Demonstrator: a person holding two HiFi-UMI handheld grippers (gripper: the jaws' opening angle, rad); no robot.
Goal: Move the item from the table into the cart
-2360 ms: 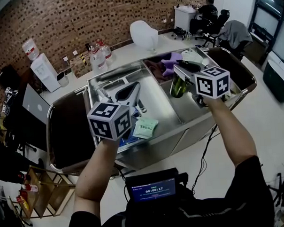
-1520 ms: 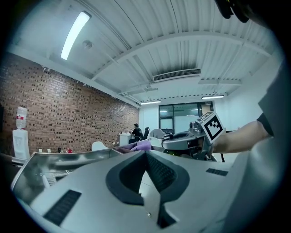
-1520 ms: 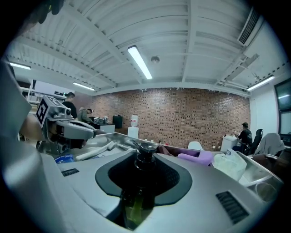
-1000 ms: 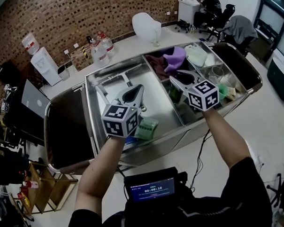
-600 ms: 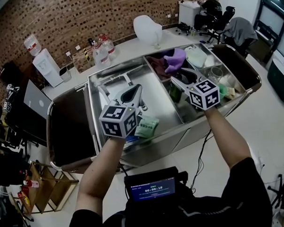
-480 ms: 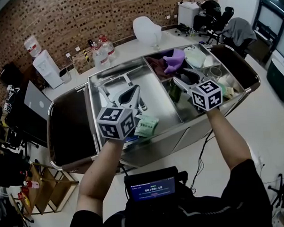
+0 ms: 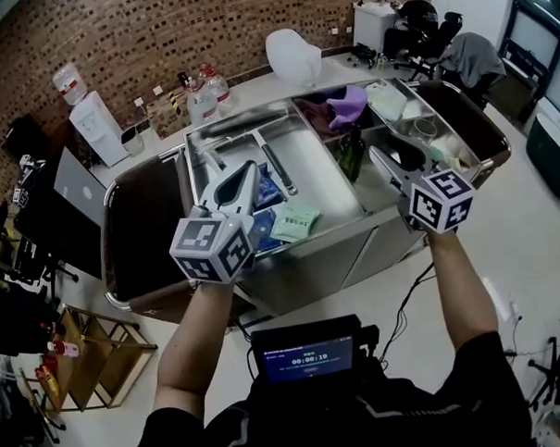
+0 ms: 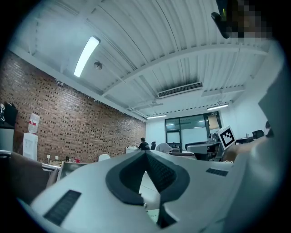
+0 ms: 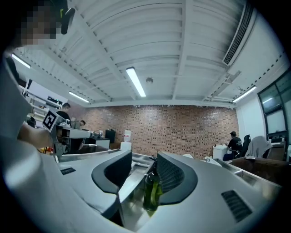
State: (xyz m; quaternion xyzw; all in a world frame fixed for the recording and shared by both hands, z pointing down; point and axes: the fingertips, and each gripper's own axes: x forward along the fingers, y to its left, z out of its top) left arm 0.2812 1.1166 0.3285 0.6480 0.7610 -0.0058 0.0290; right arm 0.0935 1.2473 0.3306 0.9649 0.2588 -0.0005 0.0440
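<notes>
A dark green bottle [image 7: 351, 153] stands upright in the steel cart [image 7: 336, 236], beside the divider between its compartments. My right gripper [image 7: 381, 153] is level just short of the bottle. It is open, and its jaws have just been closing a little with nothing pressed between them. In the right gripper view the bottle [image 9: 152, 191] shows through the gap of the right gripper [image 9: 144, 157], beyond the tips. My left gripper [image 7: 248, 166] hangs over the cart's left compartment. In the left gripper view the left gripper [image 8: 145, 152] is shut and empty.
A green packet [image 7: 296, 222] and blue packets [image 7: 262, 230] lie in the left compartment, near a metal tool [image 7: 278, 167]. A purple cloth [image 7: 347, 104] and other items fill the far compartments. Water bottles [image 7: 205, 87] stand on the white table behind. A laptop [image 7: 80, 194] is at the left.
Both grippers have drawn back towards me and risen. The right gripper has let go of the bottle, which stays standing in the cart.
</notes>
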